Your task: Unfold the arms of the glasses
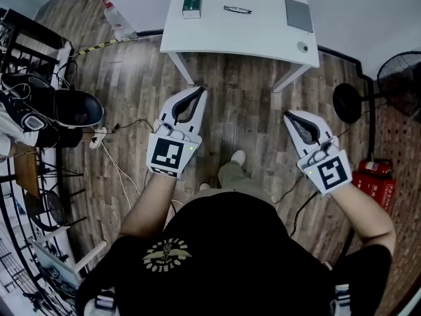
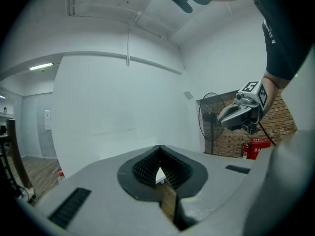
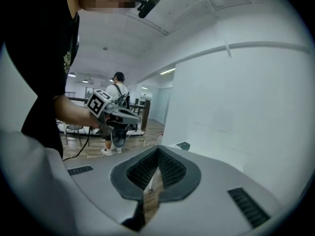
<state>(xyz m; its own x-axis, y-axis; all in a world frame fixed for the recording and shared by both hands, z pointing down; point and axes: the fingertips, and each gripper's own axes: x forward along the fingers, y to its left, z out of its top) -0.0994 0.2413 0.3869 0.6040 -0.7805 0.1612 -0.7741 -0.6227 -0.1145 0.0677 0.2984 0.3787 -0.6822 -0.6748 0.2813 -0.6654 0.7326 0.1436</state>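
Note:
The glasses (image 1: 237, 9), thin and dark-framed, lie on the white table (image 1: 243, 35) at the far middle in the head view. I cannot tell from here how their arms stand. Both grippers hang over the wooden floor, well short of the table. My left gripper (image 1: 199, 91) points toward the table's near edge, its jaws shut with nothing between them. My right gripper (image 1: 287, 114) is off to the right, also shut and empty. In the left gripper view the tips (image 2: 159, 149) meet, and in the right gripper view they (image 3: 158, 150) touch too. Neither gripper view shows the glasses.
On the table also sit a green box (image 1: 192, 3), a grey flat pad (image 1: 298, 14) and a small round object (image 1: 302, 47). A standing fan (image 1: 401, 78) and a fire extinguisher (image 1: 375, 170) are at the right. Racks, dark gear (image 1: 72, 107) and floor cables crowd the left.

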